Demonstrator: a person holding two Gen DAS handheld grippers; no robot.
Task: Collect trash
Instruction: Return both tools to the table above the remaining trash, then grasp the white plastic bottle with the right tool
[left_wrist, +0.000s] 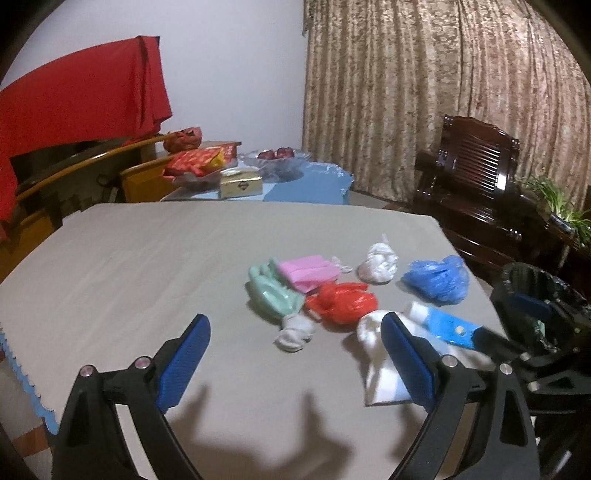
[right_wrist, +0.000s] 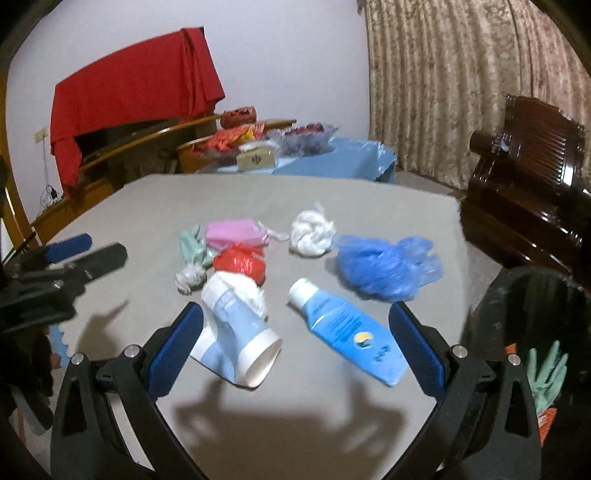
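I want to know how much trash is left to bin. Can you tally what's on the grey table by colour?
Green: 1, a glove
Pink: 1, a packet
Red: 1, a plastic bag
White or pale grey: 2, a large wad and a small wad
Blue: 2, a plastic bag and a tube
White and light blue: 1, a bottle
Total: 8

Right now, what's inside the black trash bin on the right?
Inside the black bag-lined trash bin, a mint green rubber glove lies over something orange. The bin's depths are dark, so anything deeper is hidden.
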